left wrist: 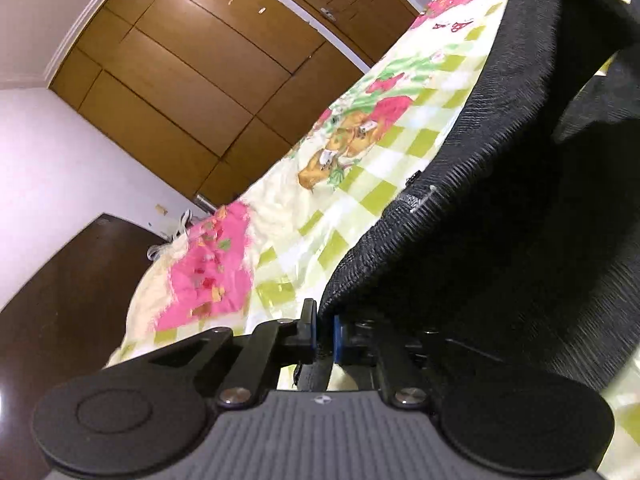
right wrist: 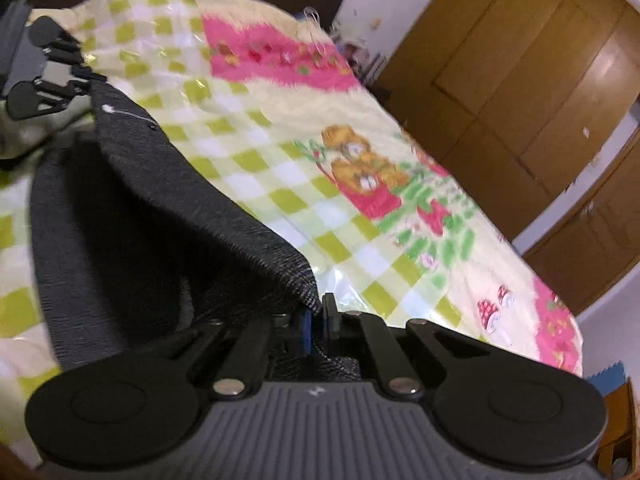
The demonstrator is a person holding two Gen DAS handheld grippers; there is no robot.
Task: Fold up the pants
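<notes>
The dark grey pants (left wrist: 500,208) hang stretched above the bed between my two grippers. My left gripper (left wrist: 325,334) is shut on one corner of the waistband, the cloth rising up and right from its blue pads. My right gripper (right wrist: 318,330) is shut on the other corner of the pants (right wrist: 168,200). In the right wrist view the left gripper (right wrist: 86,76) shows at the far left, holding the same edge. The rest of the pants sags below the held edge toward the bed.
A bedspread (left wrist: 320,216) with green checks, pink patches and a bear print covers the bed (right wrist: 280,128). A wooden wardrobe (left wrist: 192,72) stands behind the bed (right wrist: 540,80). A dark headboard (left wrist: 68,280) is at one end.
</notes>
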